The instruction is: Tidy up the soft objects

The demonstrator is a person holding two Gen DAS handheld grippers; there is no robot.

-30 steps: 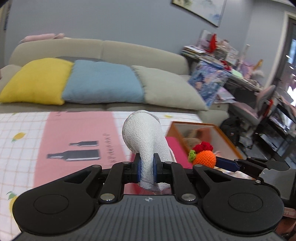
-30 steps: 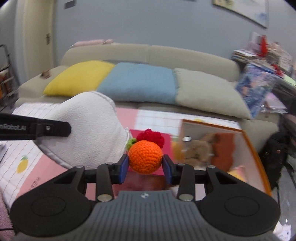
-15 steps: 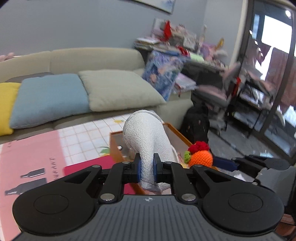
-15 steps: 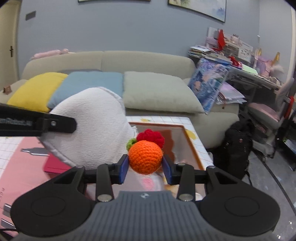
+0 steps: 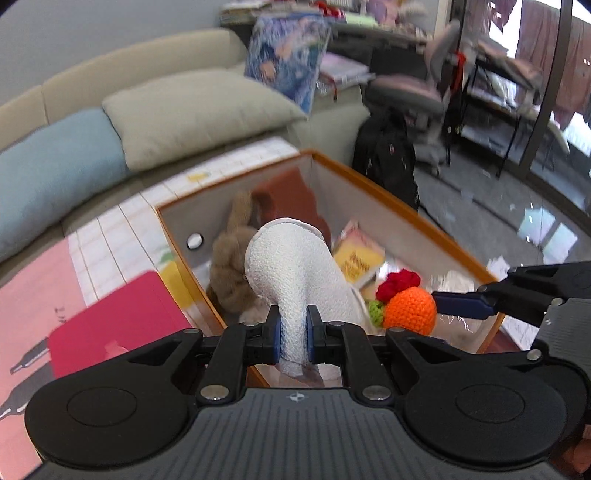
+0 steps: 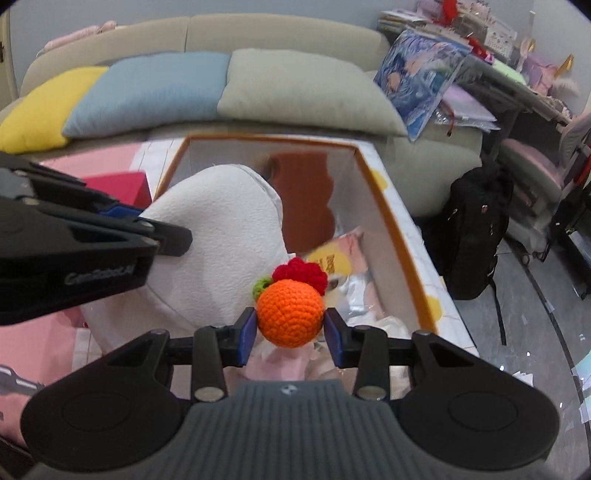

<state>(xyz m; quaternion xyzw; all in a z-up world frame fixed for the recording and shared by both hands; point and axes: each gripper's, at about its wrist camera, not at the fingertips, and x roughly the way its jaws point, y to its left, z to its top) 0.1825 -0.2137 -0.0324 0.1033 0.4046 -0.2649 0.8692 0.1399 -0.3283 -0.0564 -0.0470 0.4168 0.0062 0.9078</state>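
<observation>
Change: both grippers had swung from facing the sofa to hanging over the open box, which now filled the middle of both views instead of sitting off to the right.
Left gripper [image 5: 292, 334]: its blue pads were clamped on the narrow lower end of the white plush [image 5: 295, 269], held above the box interior.
White plush: pebbled, terry-like fabric, rounded and bulbous at the top, tapering to a pinched neck with a seam along its edge; soft enough to bulge around the pads.
Right gripper [image 6: 290, 330]: its fingers were pressed against both sides of the crocheted orange [image 6: 290, 314], also over the box, just right of the plush.
Crocheted orange: a tight-stitched yarn ball, bright orange, topped with a ruffled red tuft and a small green leaf.
Box [image 5: 399, 201]: rectangular, with an orange rim and pale, smooth inner walls.
Box contents: a fluffy tan plush toy [image 5: 231, 273], a rust-brown fabric piece [image 5: 288, 199], a yellow booklet [image 5: 356, 258] and crinkled clear plastic.
Table [image 5: 122, 221]: covered by a checked cloth with a pink panel; a flat red book [image 5: 118, 325] lay just left of the box.
Sofa [image 6: 207, 33]: beige, carrying yellow, blue and grey-green cushions.
</observation>
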